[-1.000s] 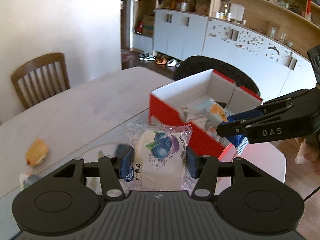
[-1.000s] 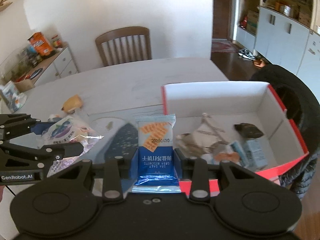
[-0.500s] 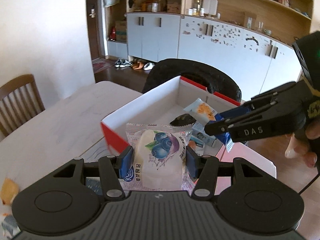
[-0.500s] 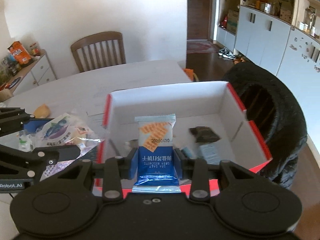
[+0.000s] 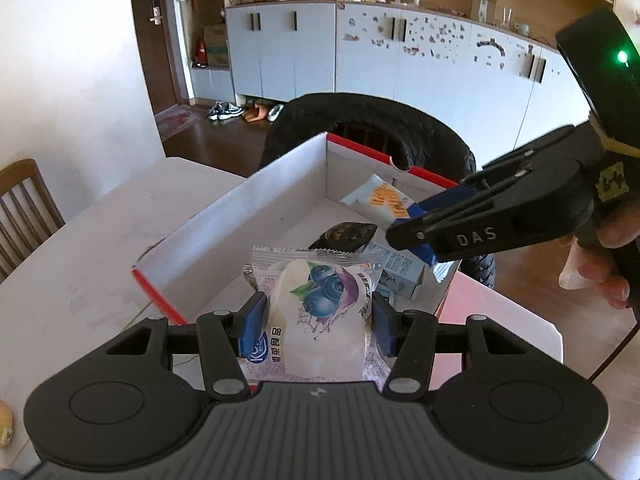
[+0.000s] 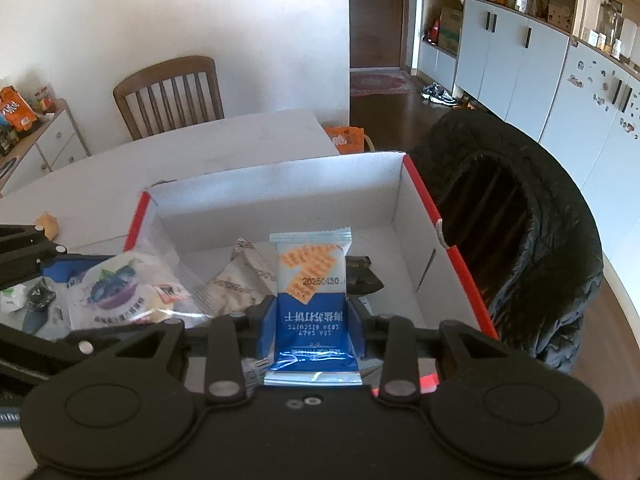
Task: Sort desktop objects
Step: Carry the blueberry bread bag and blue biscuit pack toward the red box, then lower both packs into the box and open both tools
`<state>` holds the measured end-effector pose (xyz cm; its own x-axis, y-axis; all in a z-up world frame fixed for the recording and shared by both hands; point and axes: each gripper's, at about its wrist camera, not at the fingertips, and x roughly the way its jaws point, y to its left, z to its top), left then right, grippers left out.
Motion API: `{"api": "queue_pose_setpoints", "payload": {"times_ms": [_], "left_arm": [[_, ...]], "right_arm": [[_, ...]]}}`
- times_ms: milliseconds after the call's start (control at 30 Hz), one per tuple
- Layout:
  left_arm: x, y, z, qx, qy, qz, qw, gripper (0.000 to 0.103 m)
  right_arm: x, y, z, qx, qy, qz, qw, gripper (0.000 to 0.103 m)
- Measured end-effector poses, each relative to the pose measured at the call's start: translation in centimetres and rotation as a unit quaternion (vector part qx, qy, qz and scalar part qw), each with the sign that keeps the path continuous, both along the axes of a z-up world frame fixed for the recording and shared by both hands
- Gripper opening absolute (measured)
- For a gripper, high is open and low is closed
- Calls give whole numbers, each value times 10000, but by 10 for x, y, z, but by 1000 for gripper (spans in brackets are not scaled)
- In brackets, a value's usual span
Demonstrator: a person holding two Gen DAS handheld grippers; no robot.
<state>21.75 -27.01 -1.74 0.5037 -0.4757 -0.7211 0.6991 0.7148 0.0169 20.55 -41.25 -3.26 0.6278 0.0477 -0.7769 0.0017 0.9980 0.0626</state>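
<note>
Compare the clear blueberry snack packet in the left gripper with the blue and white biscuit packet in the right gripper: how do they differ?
The clear blueberry snack packet is see-through and shows a pale, puffy cake; the blue and white biscuit packet is opaque. The blueberry packet looks wider and plumper; the biscuit packet is narrow and flat. The blueberry one bears purple berries; the biscuit one bears orange crackers. Both are sealed, each held shut in a gripper, left gripper and right gripper, above the red and white box.

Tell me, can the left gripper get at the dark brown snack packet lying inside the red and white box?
Probably not: the left gripper is shut on the blueberry snack packet, which sits between it and the dark brown snack packet.
</note>
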Motion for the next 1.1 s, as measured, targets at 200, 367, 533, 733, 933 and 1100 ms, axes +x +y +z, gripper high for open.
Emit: {"api": "queue_pose_setpoints", "payload": {"times_ms": [200, 367, 533, 733, 933, 1100], "left_arm": [[16, -17, -16, 186, 165, 28, 9997, 54], [27, -28, -26, 272, 348, 69, 9990, 54], [31, -36, -37, 393, 447, 79, 9982, 54], [35, -43, -46, 499, 492, 64, 9975, 54], [34, -47, -55, 637, 532, 75, 9965, 54], [38, -49, -60, 661, 661, 92, 9956, 54]], "right_arm": [[18, -11, -8, -58, 54, 16, 10000, 35], [40, -20, -20, -22, 195, 43, 9998, 35], [60, -20, -32, -74, 314, 128, 9994, 35], [72, -12, -38, -70, 418, 286, 9987, 35], [88, -4, -48, -162, 546, 434, 9974, 35], [98, 0, -59, -160, 715, 542, 9958, 35]]}}
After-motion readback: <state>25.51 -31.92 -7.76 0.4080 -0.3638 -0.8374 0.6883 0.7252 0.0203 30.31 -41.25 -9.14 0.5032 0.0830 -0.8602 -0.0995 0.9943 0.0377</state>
